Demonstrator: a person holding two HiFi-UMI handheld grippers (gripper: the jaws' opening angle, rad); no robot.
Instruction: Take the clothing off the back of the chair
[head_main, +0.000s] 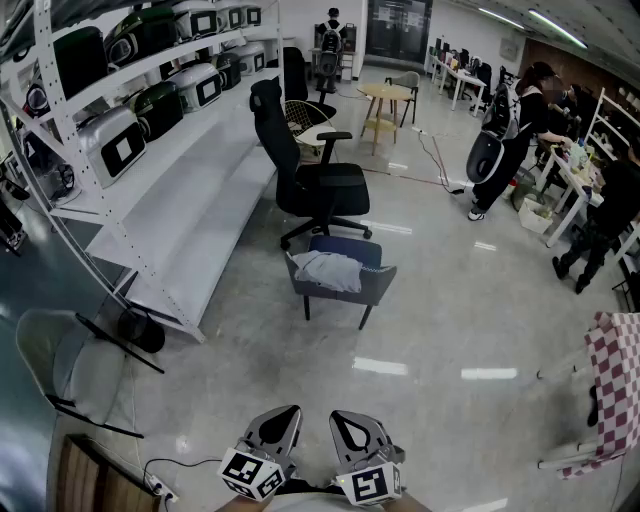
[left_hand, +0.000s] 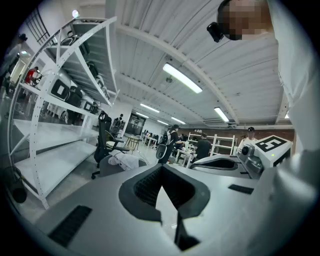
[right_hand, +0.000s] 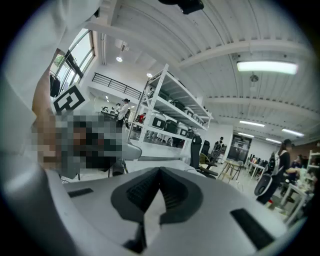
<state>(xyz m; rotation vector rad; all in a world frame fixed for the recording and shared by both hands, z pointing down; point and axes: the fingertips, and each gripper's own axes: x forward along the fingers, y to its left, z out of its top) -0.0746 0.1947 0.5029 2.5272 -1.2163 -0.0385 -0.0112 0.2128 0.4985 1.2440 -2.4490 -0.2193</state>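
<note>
Hovering side by side at the bottom centre of the head view, the two tongs are keeping well apart from the task's thing. The left tongs (head_main: 272, 432) are pressing their jaws fully together with nothing between them. The right tongs (head_main: 358, 436) are doing the same, closed and empty. Each is carrying one marker cube.

One piece of light grey clothing (head_main: 328, 270) is lying draped over one low grey chair (head_main: 345, 292) at the middle of the frame, out on the glossy floor (head_main: 430, 330). Whether it is resting on the backrest or the seat I cannot tell.

Two black office chairs are standing above it in the frame: the nearer office chair (head_main: 305, 170) just behind the grey chair, and the farther office chair (head_main: 295, 72) toward the upper centre. One round wooden tabletop (head_main: 385, 92) is standing at the top centre. One white shelving rack (head_main: 170, 190) is running along the left side, carrying a row of dark and white appliances. One white folding chair (head_main: 60, 365) is standing at the lower left, and one red-and-white checked cloth (head_main: 618, 385) is showing at the lower right edge.

Three people are in view: a far person (head_main: 332, 38) at the top centre, a standing person (head_main: 510, 130) at the right, and a bending person (head_main: 600, 210) at the right edge.
</note>
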